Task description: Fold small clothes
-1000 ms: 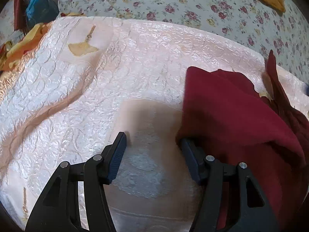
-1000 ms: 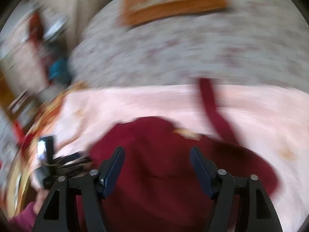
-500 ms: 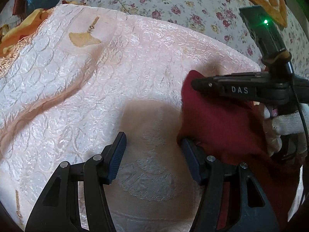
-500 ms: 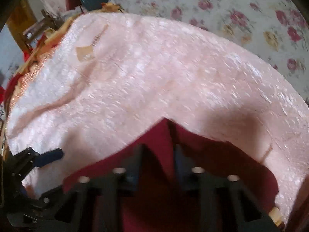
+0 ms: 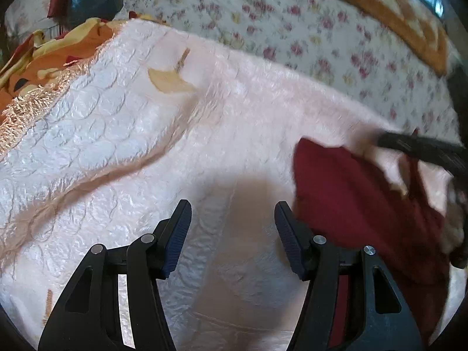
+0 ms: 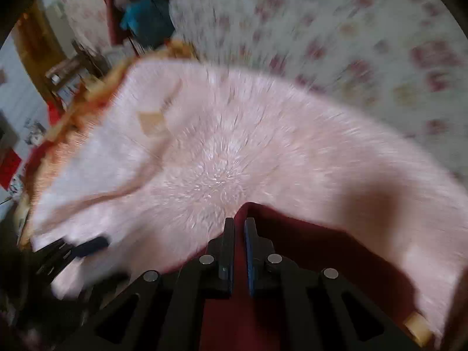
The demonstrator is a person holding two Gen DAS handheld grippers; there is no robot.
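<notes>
Pink quilt (image 5: 122, 134), one red garment (image 5: 351, 193), two tools

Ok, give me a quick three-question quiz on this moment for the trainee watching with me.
1. True or false: the left tongs are gripping the red garment.
2. What sits between the right tongs? A: a sock. B: the red garment. C: nothing.
3. What colour is the bedspread under the garment?

Key
1. False: they are open over bare bedspread, beside the garment's edge.
2. B: a fold of it sits between the pads, and the jaws are opening.
3. Pale pink.
</notes>
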